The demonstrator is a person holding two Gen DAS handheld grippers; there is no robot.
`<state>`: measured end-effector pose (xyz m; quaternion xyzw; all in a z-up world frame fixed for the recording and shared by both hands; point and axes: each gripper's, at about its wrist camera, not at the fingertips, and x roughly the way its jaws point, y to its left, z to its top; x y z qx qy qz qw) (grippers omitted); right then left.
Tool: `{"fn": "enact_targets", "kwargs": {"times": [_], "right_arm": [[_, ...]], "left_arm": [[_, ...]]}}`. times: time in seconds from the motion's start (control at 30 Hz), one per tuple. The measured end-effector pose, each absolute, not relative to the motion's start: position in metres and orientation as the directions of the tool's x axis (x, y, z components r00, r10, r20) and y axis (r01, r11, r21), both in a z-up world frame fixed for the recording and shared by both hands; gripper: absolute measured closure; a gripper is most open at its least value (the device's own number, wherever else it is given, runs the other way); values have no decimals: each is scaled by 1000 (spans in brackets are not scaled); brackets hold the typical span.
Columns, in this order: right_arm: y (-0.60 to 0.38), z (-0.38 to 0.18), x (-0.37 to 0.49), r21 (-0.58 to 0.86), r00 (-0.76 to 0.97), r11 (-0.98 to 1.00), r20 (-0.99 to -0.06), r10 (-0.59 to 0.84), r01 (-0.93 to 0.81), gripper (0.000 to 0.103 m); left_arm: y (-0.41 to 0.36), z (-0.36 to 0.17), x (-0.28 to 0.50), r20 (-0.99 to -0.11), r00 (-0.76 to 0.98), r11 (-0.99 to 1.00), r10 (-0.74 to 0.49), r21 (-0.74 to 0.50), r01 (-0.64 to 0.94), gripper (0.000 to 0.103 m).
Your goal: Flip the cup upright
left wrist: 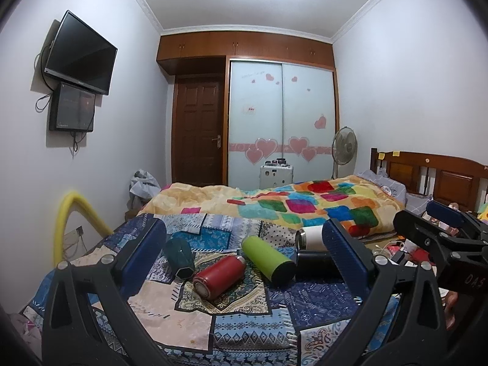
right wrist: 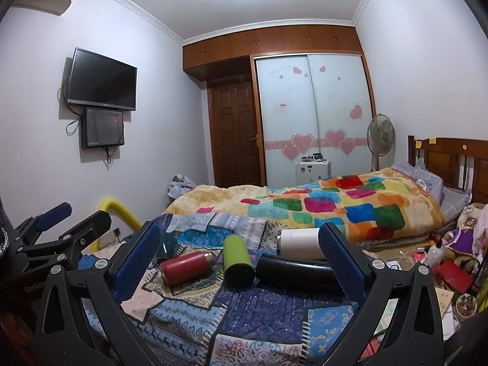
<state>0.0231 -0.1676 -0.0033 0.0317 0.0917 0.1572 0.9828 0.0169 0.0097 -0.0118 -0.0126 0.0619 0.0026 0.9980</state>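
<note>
Several cups lie on their sides on a patchwork cloth (left wrist: 244, 326): a dark green faceted cup (left wrist: 179, 256), a red flask (left wrist: 218, 277), a lime green tumbler (left wrist: 268, 259), a black flask (left wrist: 314, 266) and a white tumbler (left wrist: 309, 237). My left gripper (left wrist: 244, 253) is open and empty, held above and short of them. In the right wrist view the red flask (right wrist: 184, 267), lime tumbler (right wrist: 237, 260), black flask (right wrist: 294, 271) and white tumbler (right wrist: 302, 243) lie between the fingers of my right gripper (right wrist: 241, 250), which is open and empty. The dark green cup (right wrist: 167, 244) is mostly hidden behind the left finger.
A bed with a colourful blanket (left wrist: 305, 204) lies behind the cloth. A yellow padded rail (left wrist: 65, 219) stands at the left. Clutter covers the floor at the right (right wrist: 451, 271). The right gripper shows in the left wrist view (left wrist: 442, 231).
</note>
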Motion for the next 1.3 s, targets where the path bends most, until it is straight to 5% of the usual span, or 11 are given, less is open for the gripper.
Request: {"fn": "enact_targets", "kwargs": {"times": [0.2,0.47,0.6,0.73,0.93,1.3], "right_arm": [[-164,-23,50,92,922,950,-232,311,-297,0],[-165,-62,96,81,882,957,-373,287,-277,0],[-168,-80,113,83,854,959,-439,278,-270,0],[-169,-92,125,85,836,962,-479,269,-261,0],[-171,-97,143,83,826,963,-499,263,-256,0],[-163,-103,159,101,818,957,-499,286,-273,0]], "left_arm": [[24,-30,51,-198,980,999,36,0,-37,0],[57,-73,140,-428,904,999,27,30,-16,0],[70,-97,188,-552,833,1000,-20,1,25,22],[75,-121,232,-645,759,995,-87,-26,92,27],[64,-142,270,-721,681,984,-123,-1,177,39],[54,-156,296,-787,605,964,-123,50,261,38]]}}
